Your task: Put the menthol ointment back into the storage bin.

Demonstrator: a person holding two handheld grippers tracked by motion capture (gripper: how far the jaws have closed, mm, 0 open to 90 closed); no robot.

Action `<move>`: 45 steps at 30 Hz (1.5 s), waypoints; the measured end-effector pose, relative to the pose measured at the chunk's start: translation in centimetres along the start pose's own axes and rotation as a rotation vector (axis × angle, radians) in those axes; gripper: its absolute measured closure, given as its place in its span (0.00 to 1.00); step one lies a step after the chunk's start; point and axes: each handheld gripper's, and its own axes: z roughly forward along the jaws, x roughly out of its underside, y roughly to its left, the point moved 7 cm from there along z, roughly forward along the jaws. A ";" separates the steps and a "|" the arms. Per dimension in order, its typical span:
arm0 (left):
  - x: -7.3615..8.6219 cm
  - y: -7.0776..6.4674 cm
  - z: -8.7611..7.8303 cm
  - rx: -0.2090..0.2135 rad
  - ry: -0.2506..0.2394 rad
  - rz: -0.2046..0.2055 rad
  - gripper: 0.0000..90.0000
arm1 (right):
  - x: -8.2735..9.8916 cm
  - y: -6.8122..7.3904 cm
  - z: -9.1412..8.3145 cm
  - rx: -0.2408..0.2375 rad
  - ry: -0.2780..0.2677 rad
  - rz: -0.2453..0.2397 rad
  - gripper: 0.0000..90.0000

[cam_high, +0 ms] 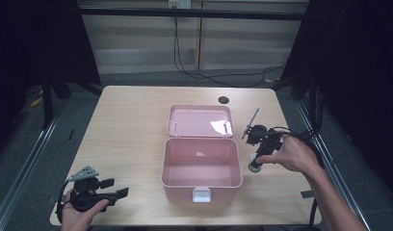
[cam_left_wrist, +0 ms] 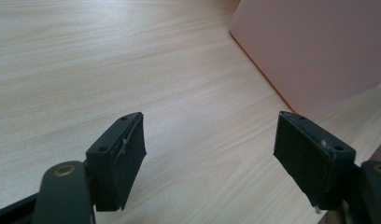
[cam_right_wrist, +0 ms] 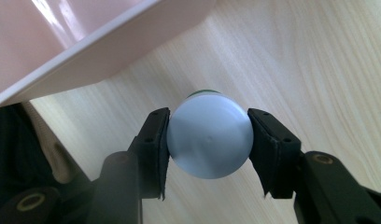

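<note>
Judging by its smooth, rounded white cap, the bottle (cam_right_wrist: 209, 140) clamped in your right gripper (cam_right_wrist: 209, 144), just right of the open pink box (cam_high: 202, 183), looks light, rigid and slippery, so keep the pads square across it while your left gripper (cam_left_wrist: 209, 158) waits wide open over the near-left surface (cam_left_wrist: 109, 56).

The table (cam_high: 137, 120) is evenly lit from above while the surroundings are left in darkness. A glare patch is seen on the pink box (cam_high: 218, 126) lid. Both gripper views are rendered soft, with the near jaws blurred.
</note>
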 end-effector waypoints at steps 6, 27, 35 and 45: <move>-0.1 0.0 0.0 0.002 -0.001 0.003 0.27 | -0.2 0.2 -0.6 -0.008 0.003 -0.024 0.57; 0.0 0.1 0.0 0.001 0.002 0.002 0.27 | -1.6 1.3 -6.0 0.025 -0.106 -0.031 0.57; 0.0 0.1 0.0 0.002 0.003 0.006 0.27 | -3.1 2.8 -8.0 0.027 -0.148 -0.099 0.57; 0.0 0.1 -0.1 0.003 0.001 0.006 0.27 | -5.8 5.2 -8.0 -0.005 -0.165 -0.235 0.57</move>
